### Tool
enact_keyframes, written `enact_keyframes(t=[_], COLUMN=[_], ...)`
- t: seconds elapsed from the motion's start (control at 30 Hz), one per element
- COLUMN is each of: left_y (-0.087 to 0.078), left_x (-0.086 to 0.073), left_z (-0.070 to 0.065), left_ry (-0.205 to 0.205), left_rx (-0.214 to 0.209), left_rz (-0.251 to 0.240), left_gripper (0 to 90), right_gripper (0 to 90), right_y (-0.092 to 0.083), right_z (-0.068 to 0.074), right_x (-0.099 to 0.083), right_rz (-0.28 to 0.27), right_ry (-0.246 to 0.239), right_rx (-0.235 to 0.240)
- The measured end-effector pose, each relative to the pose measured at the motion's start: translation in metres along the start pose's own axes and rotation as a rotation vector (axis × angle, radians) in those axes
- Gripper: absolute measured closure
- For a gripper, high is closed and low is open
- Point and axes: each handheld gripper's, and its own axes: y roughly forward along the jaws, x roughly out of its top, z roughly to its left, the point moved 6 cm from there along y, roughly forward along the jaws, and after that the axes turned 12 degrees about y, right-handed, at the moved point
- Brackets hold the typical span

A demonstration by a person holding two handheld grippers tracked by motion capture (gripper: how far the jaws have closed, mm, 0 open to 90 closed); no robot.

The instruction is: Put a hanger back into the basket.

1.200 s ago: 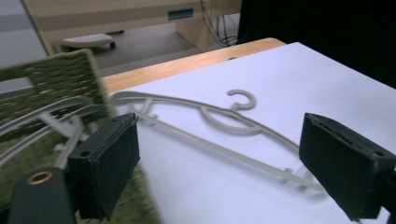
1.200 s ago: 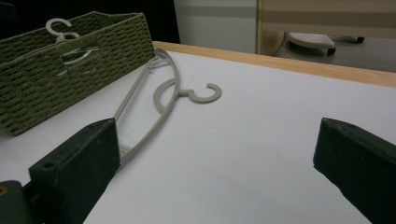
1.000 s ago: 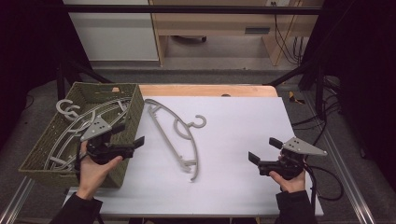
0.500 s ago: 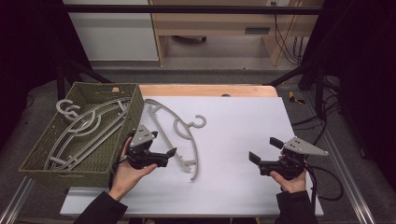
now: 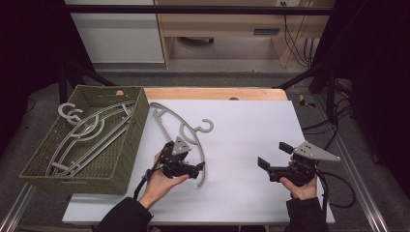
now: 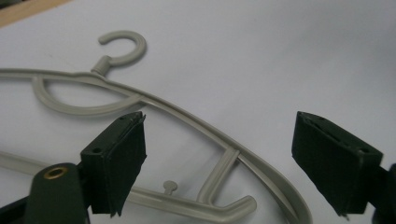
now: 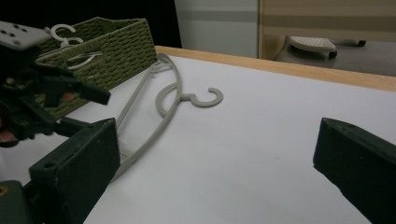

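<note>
Over the white table top [image 5: 241, 135], seen from the high camera, a person's left gripper [image 5: 197, 168] hangs at the near end of a grey plastic hanger [image 5: 180, 126] that lies flat on the sheet, its hook turned toward the table's middle. Just left of the hanger stands a green woven basket [image 5: 121, 159] with more grey hangers [image 5: 87, 133] lying in it. The right gripper [image 5: 272, 157] is held well apart from the hanger, near the table's right front, its jaws spread and nothing between them.

Along the left gripper's own jaws, in the left gripper view, the hanger [image 6: 196, 126] runs slantwise across the sheet, hook at upper left, its curved shoulder bar and short cross-strut lying in the gap between the two black pads. The jaws have just been closing a little yet stand wide, one pad [image 6: 122, 154] over the lower bar, the other clear to the right; neither presses on the plastic, and whether the left pad touches it cannot be told.

From the right gripper view, two black jaws rise wide apart at the bottom corners over bare white sheet. Beyond them lie the hanger [image 7: 177, 100], the basket [image 7: 107, 39] and, at the left edge, the left gripper [image 7: 79, 105] in the person's hand.
</note>
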Motion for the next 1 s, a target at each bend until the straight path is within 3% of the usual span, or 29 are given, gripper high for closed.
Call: enact_keyframes(t=[0.23,0.47,0.67,0.77,1.0], left_y=[0.021,0.03,0.041,0.047,0.042], left_x=[-0.01,-0.015,-0.016,-0.018,-0.019], left_z=[-0.01,-0.018,-0.02,-0.022,-0.026], left_ry=[0.0,-0.007,-0.022,-0.041,-0.034], left_rx=[-0.028,-0.04,-0.048,-0.074,-0.078], left_rz=[0.087,0.109,0.109,0.122,0.165], left_gripper=[25.6,38.2,41.3,42.3,46.3], right_gripper=[1.0,1.0,1.1,1.0,1.1], right_y=[0.001,0.002,0.003,0.004,0.003], right_z=[0.001,0.002,0.003,0.003,0.004], right_x=[0.0,-0.001,-0.001,-0.002,-0.002], right_rz=[-0.001,0.002,0.006,0.01,0.011], right_ry=[-0.004,-0.006,-0.005,-0.007,-0.007], right_rx=[0.002,0.002,0.006,0.005,0.007])
